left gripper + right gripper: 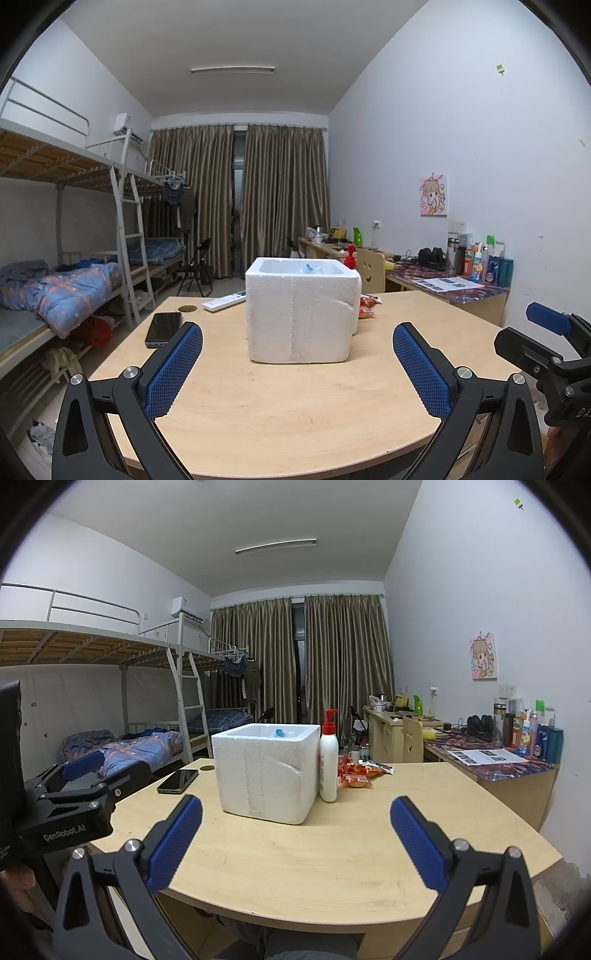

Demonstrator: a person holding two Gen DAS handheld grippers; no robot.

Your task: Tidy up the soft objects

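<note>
Both jaws apart above wooden table (295, 406) bearing foam box (301, 312); bunk beds (55, 221) left.

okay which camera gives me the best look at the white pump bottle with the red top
The right wrist view. The pump bottle stands in full sight beside the foam box. In the left wrist view the foam box hides nearly all of it; only its red pump top shows.

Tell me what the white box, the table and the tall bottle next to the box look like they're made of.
The box looks like expanded foam: a matte, beaded white surface, thick walls and a dented crease on its side. The table appears to be wood or wood-look laminate, with pale grain and a smooth, low-sheen top. The bottle seems to be smooth, slightly glossy white plastic with a red pump.
</note>
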